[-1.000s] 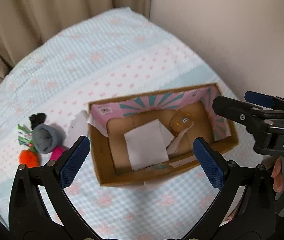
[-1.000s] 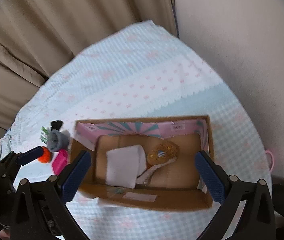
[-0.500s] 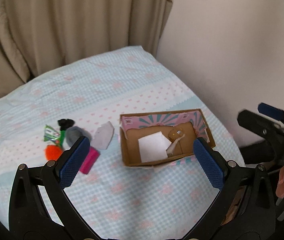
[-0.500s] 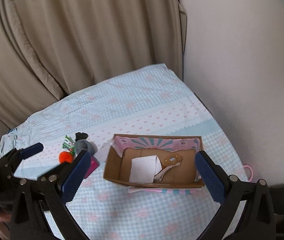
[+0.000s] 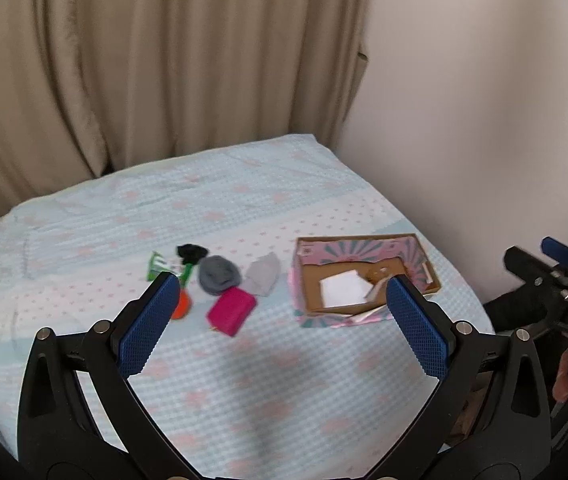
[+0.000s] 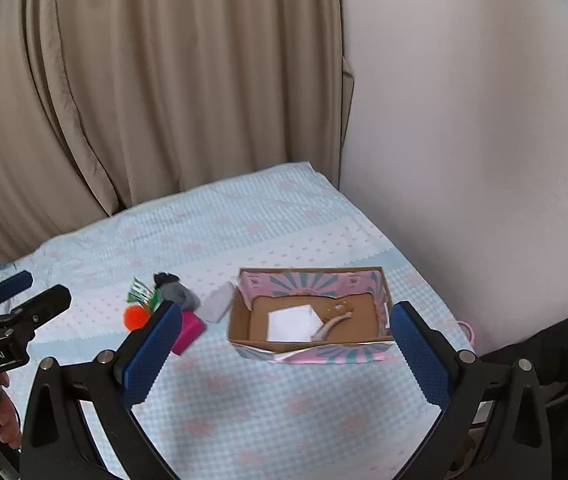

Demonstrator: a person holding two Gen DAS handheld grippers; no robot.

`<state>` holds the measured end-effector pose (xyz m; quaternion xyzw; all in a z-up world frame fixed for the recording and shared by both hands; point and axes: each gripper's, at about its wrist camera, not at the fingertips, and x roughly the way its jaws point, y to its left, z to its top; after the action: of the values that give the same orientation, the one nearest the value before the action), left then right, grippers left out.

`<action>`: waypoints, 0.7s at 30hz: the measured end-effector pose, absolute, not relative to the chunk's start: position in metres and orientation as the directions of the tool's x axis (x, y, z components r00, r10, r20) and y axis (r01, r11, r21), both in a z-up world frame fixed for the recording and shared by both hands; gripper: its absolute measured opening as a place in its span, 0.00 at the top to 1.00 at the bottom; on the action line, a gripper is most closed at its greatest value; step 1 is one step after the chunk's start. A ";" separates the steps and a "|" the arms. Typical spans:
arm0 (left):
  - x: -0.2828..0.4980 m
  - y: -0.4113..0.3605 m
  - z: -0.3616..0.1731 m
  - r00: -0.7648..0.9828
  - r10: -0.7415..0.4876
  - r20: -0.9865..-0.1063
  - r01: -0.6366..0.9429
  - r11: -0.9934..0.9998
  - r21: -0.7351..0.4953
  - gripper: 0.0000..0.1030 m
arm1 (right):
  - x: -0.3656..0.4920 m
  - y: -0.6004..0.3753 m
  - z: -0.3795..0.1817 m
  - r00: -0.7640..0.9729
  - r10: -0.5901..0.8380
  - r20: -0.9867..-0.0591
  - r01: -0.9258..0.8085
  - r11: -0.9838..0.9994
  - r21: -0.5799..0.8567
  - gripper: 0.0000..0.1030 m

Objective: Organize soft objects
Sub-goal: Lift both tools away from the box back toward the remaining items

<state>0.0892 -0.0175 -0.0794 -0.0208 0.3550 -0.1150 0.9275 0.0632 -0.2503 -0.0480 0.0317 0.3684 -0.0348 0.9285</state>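
Blue-padded claws hang spread and empty above the bed, nothing gripped.
Nearest, the left claw (image 5: 280,320) and right claw (image 6: 285,344) gape wide; beyond lie the pink pouch (image 5: 231,311), grey sock ball (image 5: 219,274) and orange pompom (image 6: 136,317), beside the cardboard box (image 6: 385,292). Best to lower onto one item and pinch its middle.

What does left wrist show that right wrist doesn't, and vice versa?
Only left wrist: the right hand-held gripper at the frame's right edge, with fingers of the hand holding it.

Only right wrist: the left hand-held gripper at the left edge, and a pink loop at the bed's edge beyond the box.

Both: the cardboard box, the gray sock ball, the pink pouch, curtain and bedsheet.
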 end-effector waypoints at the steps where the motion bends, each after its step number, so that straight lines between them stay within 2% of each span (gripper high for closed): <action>1: 0.087 -0.011 -0.079 0.725 -0.225 -0.651 0.197 0.973 -0.118 0.00 | 0.060 -0.244 -0.046 0.734 -0.050 -0.677 0.099 0.995 0.034 0.00; 7: 0.083 0.037 -0.080 0.733 -0.217 -0.644 0.195 0.975 -0.107 0.01 | 0.051 -0.208 -0.038 0.776 -0.025 -0.630 0.097 0.992 0.079 0.00; 12: 0.091 0.081 -0.088 0.723 -0.221 -0.654 0.208 0.973 -0.098 0.00 | 0.058 -0.167 -0.046 0.774 -0.019 -0.632 0.112 0.988 0.108 0.00; 21: 0.137 0.143 -0.150 0.670 -0.239 -0.703 0.226 0.967 -0.114 0.01 | 0.086 -0.104 -0.089 0.742 -0.039 -0.669 0.184 0.972 0.148 0.00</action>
<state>0.1370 0.1427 -0.1502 -0.0084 0.3859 -0.1275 0.9136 0.0860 -0.1043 -0.0889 0.1027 0.3541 -0.0601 0.9276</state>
